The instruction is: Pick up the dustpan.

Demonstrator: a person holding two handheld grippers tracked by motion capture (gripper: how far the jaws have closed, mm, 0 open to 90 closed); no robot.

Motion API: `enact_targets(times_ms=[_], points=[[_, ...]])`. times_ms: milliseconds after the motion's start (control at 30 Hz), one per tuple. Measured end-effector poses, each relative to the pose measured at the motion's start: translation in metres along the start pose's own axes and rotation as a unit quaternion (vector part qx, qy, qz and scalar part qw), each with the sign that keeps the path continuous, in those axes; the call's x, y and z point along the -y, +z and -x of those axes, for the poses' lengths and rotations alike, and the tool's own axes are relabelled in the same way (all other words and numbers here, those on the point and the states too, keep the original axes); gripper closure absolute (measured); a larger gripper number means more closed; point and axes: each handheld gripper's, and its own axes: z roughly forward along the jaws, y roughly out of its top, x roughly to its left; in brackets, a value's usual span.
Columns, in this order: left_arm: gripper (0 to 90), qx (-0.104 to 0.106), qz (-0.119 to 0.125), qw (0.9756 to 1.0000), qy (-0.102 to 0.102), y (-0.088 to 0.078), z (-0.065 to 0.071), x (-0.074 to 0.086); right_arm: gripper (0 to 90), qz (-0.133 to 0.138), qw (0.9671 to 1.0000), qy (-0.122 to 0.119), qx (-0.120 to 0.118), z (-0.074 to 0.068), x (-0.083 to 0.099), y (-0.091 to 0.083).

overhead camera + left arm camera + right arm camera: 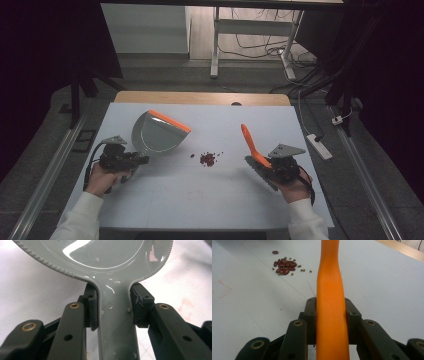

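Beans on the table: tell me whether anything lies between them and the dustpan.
Nothing visible does. The beans lie in a small pile on bare white table, and the dustpan, held by its handle in the left gripper, sits to their left, orange lip facing them.

High view: fixed above the near edge, facing forward and down over the whole tabletop (165, 200). Gripper views: close, along their own fingers. Right gripper view shares the bean pile (284, 266) with the high view.
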Motion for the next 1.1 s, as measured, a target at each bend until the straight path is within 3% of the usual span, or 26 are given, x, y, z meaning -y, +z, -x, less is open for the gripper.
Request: enact_targets(times_ms=[167, 300, 433, 800, 900, 967, 1100], points=[[61.8, 0.022, -0.009, 0.999, 0.039, 0.001, 0.01, -0.004, 70.1, -0.002, 1.0, 0.003, -0.001, 0.0, 0.0, 0.004], [61.8, 0.04, -0.017, 0.9977, 0.053, 0.001, 0.014, -0.003, 70.1, -0.004, 1.0, 0.005, -0.006, -0.003, 0.0, 0.007], [61.8, 0.05, -0.036, 0.9951, 0.077, 0.002, 0.018, -0.001, 70.1, 0.001, 1.0, 0.005, 0.005, -0.003, -0.001, 0.006], [61.8, 0.065, -0.052, 0.9927, 0.088, 0.004, 0.023, -0.003, 70.1, 0.008, 0.9999, 0.011, 0.009, 0.001, -0.001, 0.005], [61.8, 0.077, -0.068, 0.9899, 0.098, 0.004, 0.026, -0.003, 70.1, 0.008, 0.9998, 0.016, 0.004, 0.001, 0.001, 0.006], [61.8, 0.077, -0.081, 0.9873, 0.113, 0.004, 0.03, -0.003, 70.1, 0.004, 0.9999, 0.01, 0.004, 0.001, 0.001, 0.007], [61.8, 0.074, -0.097, 0.9847, 0.124, 0.004, 0.037, -0.005, 70.1, 0.012, 0.9999, 0.011, -0.001, 0.001, -0.004, 0.009]])
